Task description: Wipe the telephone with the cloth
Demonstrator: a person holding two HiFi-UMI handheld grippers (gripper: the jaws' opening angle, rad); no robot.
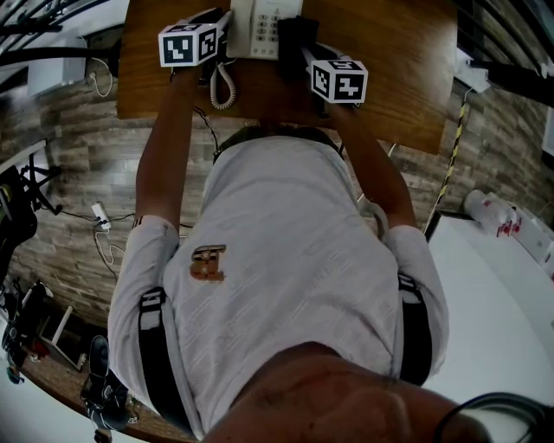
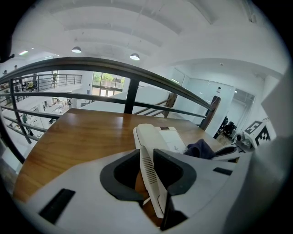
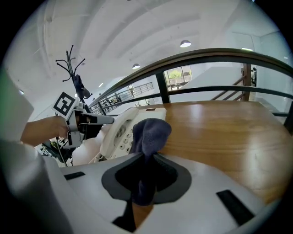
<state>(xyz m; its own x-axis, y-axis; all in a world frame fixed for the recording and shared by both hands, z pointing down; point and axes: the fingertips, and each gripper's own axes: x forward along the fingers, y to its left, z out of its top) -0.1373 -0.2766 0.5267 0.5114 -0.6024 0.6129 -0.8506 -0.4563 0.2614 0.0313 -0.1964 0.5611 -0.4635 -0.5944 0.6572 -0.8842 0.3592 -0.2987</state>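
Observation:
A white telephone stands at the far edge of the wooden table. My left gripper is shut on its handset, which runs up between the jaws toward the phone's body. Whether the handset is lifted off its cradle I cannot tell. My right gripper is shut on a dark blue cloth. The cloth bunches above the jaws against the keypad side of the telephone. In the head view the left gripper and right gripper flank the phone.
The coiled cord hangs off the table's near edge. A dark metal railing runs just behind the table. A white table with a bottle stands at the right. Cables lie on the wood-patterned floor.

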